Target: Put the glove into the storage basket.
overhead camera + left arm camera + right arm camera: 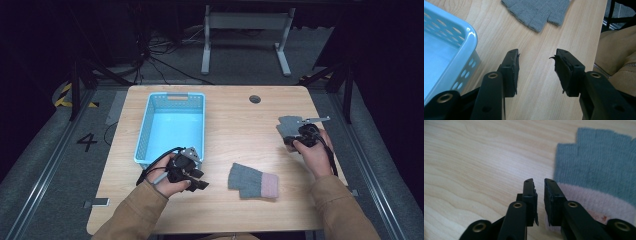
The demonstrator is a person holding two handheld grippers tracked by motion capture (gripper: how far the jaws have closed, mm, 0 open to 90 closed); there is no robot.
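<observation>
Seen from the high view: left gripper (200, 180) at about 7 o'clock on the table (235, 130), spread wide and holding nothing, just beside the near corner of the blue basket (145, 125). Near glove (252, 181), grey with a pink cuff, lying flat at 6 o'clock, a little apart from that gripper. Second glove (286, 125) at 3 o'clock, with the right gripper (295, 131) upon its near edge.

In the right gripper view: right gripper (539, 192) almost pressed together, only a narrow slit left, no cloth clearly seen inside it. Pink cuff of the second glove (596, 167) just beside and under the jaw at 4 o'clock.

Possible troubles from here:
- Closing beside the cuff and not on it, so lifting with nothing, or with only a few threads that slip out on the way to the basket.
- Pressing too low and scraping the table, pushing the glove toward the 3 o'clock edge instead of gripping it.
- For the left side, knocking the basket wall when turning toward the near glove, because of the small room there.
- Catching only one layer of knit, leaving the glove hanging and dragging over the basket rim.
</observation>
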